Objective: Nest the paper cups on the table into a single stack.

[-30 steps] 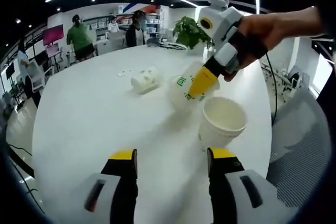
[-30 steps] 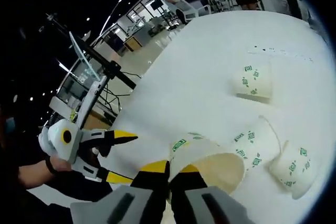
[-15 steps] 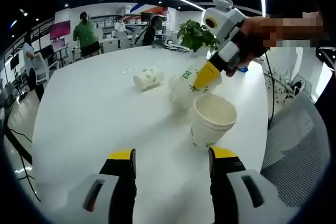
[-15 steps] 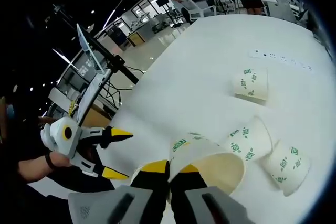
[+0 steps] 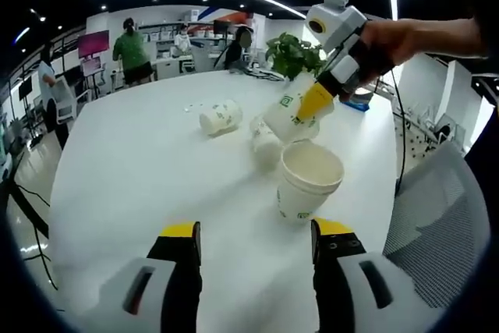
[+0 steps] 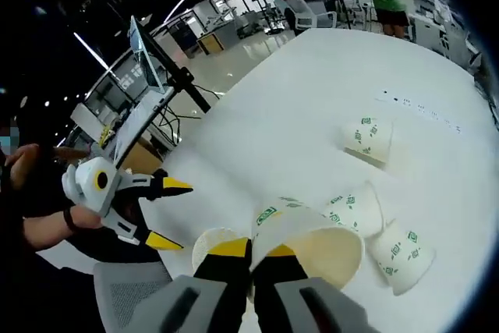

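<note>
An upright white paper cup with green marks stands on the white table. Just above and behind it my right gripper comes in from the upper right, shut on the rim of a tilted paper cup. In the right gripper view that held cup sits at my right gripper, with the upright cup's rim below it. My left gripper is open and empty, short of the upright cup, and appears as well at the left of the right gripper view. Loose cups lie on their sides.
A potted plant stands at the table's far edge. A grey mesh chair is by the near right edge. People stand at desks in the background. Monitors and a stand are beyond the table.
My right gripper has lifted its cup up and over toward the upright cup's mouth. The left gripper stays open and has drawn back slightly.
</note>
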A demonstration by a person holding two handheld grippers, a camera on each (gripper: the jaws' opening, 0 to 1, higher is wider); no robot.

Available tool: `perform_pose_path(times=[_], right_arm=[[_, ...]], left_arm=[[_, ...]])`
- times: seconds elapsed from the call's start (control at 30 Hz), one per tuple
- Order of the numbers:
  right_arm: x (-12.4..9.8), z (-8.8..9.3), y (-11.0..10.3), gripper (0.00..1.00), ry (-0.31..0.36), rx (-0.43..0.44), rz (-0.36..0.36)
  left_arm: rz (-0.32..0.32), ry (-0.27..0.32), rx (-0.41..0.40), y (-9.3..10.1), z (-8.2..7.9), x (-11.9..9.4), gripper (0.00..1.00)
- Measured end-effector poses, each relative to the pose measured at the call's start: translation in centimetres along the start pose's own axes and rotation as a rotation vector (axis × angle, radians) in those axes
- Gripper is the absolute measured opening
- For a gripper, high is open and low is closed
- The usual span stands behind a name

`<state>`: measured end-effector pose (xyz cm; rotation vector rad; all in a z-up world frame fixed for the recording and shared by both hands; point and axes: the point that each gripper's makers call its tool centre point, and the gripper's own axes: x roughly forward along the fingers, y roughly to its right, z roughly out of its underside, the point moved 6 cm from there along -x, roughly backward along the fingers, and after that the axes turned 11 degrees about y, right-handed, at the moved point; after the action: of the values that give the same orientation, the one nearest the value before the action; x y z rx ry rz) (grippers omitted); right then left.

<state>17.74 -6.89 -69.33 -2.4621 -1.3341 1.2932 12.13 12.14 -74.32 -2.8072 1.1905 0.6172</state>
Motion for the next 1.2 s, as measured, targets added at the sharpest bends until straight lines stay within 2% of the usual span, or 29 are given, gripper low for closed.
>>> perform_pose_path(times=[0.47,0.7,0.83,1.0,1.2], right_arm=[[-1.5,0.0,-1.2,0.00,-0.109,-0.148,-0.026],[-1.5,0.0,-1.9,0.00,-0.152,-0.182,-0.058],[-1.4,0.2,-2.1,0.00,-0.192,-0.234,-0.060],[-1.5,0.4,-3.6,0.00,-0.224,-0.280,-0.090],[-1.2,0.4,-4.2,0.00,-0.269,-0.329,-0.133]], left_arm=[[-0.006,0.004,-0.014,1.2,0.4,-0.7,0.58],[-0.006,0.005,-0.022,1.8,0.6,-1.1,0.60],[-0.006,0.006,-0.022,2.7,0.6,-1.4,0.61],[-0.010,0.008,-0.025,2.7,0.7,-1.5,0.61],[-0.006,0.005,-0.018,2.7,0.9,-2.0,0.62]])
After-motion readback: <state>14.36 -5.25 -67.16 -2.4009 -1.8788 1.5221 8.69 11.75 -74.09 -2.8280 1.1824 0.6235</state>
